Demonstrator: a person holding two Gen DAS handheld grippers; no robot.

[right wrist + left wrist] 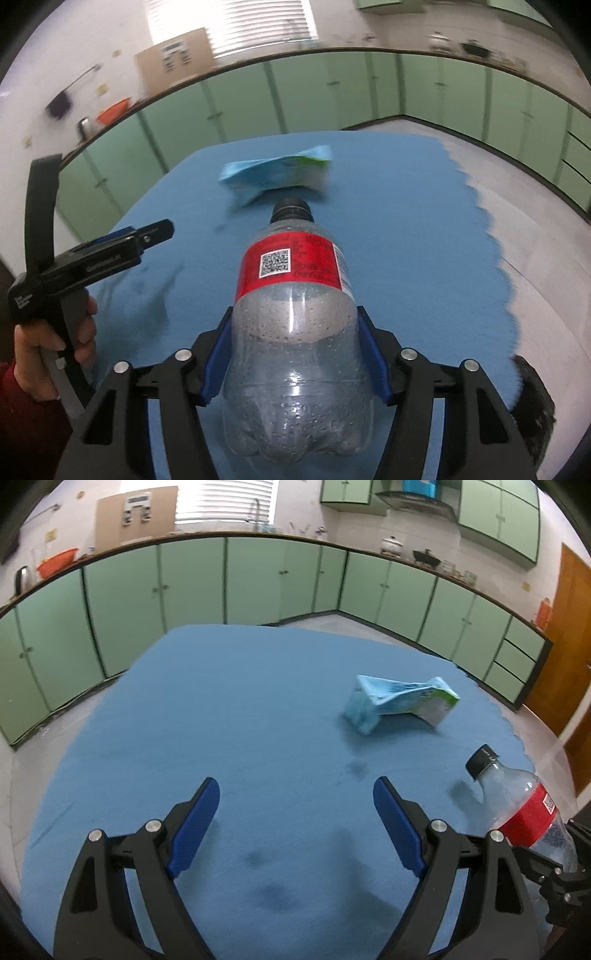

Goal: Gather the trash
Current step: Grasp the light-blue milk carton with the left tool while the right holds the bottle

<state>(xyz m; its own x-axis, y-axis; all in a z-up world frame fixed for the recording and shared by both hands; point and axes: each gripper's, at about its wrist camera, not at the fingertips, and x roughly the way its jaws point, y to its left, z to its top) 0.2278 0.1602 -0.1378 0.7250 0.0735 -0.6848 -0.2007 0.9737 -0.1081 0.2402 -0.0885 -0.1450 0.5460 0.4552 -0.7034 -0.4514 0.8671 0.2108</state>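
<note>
Right wrist: bottle (295, 332) in right gripper (295, 354), apparently empty.

In the left wrist view the bottle (532, 805) is hidden at its base behind the left claw's (295, 805) frame. In the right wrist view the crushed carton (277, 173) is smeared, its print unreadable. Small items on the far counter (461, 48) are too blurred to name. The bench (424, 221) is cut off at the bottom edge.
</note>
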